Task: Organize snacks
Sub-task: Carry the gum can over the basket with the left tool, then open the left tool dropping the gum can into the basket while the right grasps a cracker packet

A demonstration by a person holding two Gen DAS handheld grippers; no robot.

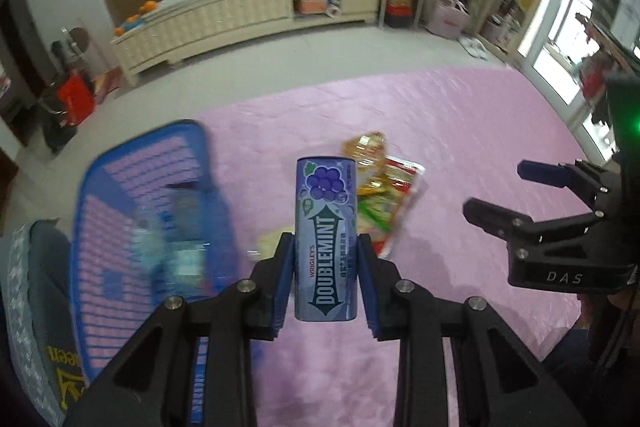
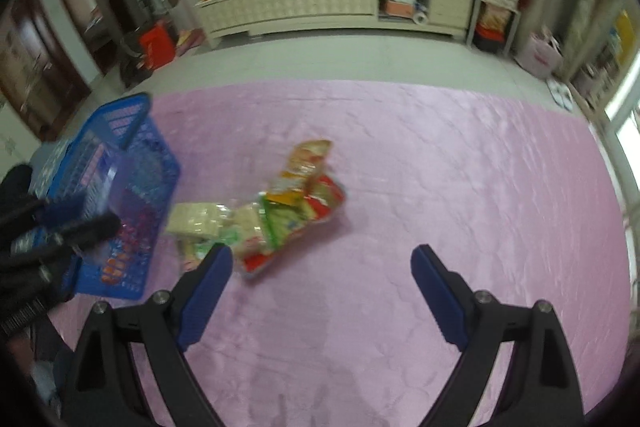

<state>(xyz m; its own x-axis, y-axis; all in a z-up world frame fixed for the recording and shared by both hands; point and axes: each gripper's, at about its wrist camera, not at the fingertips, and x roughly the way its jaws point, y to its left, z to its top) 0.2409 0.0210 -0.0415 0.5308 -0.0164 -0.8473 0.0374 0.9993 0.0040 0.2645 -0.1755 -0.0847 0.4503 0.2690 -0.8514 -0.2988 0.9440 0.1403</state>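
Fingers of the left gripper [image 1: 325, 273] clamp a purple Doublemint gum tin [image 1: 326, 239] upright by its lower sides, carried clear above the pink bedspread [image 1: 460, 131], apparently bound for the blue basket [image 1: 132, 211] to its left, which already holds some items. At centre, a loose heap of snack packets [image 2: 280, 211] lies just beside the basket, awaiting sorting. Right gripper [image 2: 322, 291] hangs with fingers spread wide and empty over bare bedspread, seemingly ready for the next packet.
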